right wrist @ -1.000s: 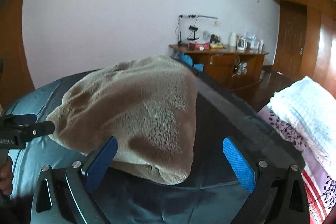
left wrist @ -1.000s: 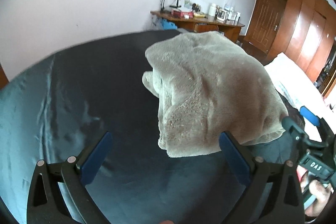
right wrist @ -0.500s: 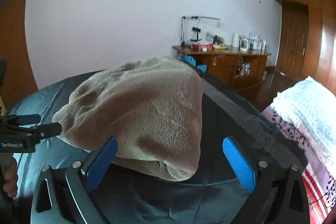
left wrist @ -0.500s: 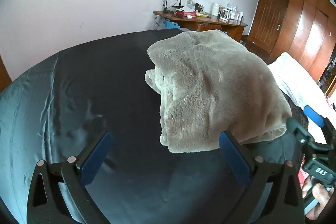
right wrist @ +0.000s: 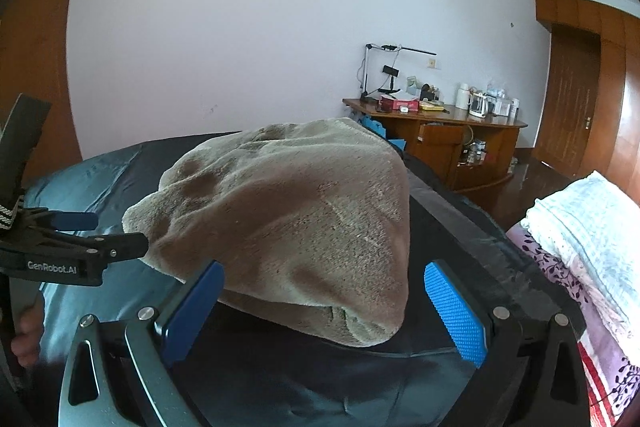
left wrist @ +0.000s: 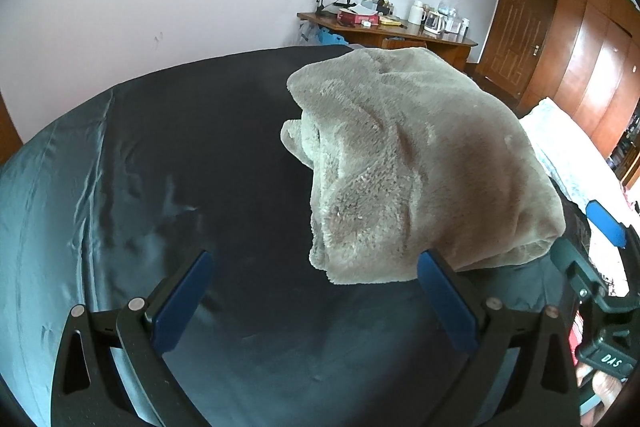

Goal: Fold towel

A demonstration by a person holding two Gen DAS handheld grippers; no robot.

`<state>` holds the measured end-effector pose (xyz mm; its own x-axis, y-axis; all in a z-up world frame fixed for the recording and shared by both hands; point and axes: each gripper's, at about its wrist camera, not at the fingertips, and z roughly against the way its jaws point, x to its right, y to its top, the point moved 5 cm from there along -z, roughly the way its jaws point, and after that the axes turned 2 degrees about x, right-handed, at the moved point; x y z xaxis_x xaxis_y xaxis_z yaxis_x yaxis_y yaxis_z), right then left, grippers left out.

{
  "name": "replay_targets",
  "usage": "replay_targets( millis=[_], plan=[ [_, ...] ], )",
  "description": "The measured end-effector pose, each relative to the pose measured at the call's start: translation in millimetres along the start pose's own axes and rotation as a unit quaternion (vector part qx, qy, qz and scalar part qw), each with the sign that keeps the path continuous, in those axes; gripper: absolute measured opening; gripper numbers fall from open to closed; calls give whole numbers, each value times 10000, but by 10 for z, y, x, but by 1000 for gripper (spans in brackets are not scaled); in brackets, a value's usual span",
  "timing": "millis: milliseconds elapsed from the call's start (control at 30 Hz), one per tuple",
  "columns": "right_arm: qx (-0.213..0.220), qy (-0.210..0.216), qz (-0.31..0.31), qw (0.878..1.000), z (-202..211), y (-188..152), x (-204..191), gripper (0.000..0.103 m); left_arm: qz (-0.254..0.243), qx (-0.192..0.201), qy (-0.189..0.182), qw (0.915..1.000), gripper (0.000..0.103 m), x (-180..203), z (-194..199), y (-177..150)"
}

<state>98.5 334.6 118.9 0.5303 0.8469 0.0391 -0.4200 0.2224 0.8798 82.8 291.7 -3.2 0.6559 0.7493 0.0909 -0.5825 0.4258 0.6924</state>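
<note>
Bed (left wrist: 120,187) under a dark satin sheet carries the grey plush towel (left wrist: 420,163), heaped in a loose, partly doubled mound toward the bed's right side, nearest the right tongs. Left tongs (left wrist: 316,301) and right tongs (right wrist: 324,311) both gape wide and empty, just short of the towel's near edge. Judged pre-grasp: next, each tongs needs to pinch a near corner.
</note>
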Motion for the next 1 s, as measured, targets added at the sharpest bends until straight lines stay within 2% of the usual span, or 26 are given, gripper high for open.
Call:
replay_targets(
  millis=[400,700,1000],
  plan=[
    [82,-33,138,9999,18,-18,-101,102,-104,74,-15,9999,102,29,44,-26],
    [-118,90,109,9998,-77,-114,-151,102,-272,429,84,9987,102,38,132,-19],
    [-247,158,176,9994,-134,-187,-222,102,-143,303,86,9994,102,-39,85,-51]
  ],
)
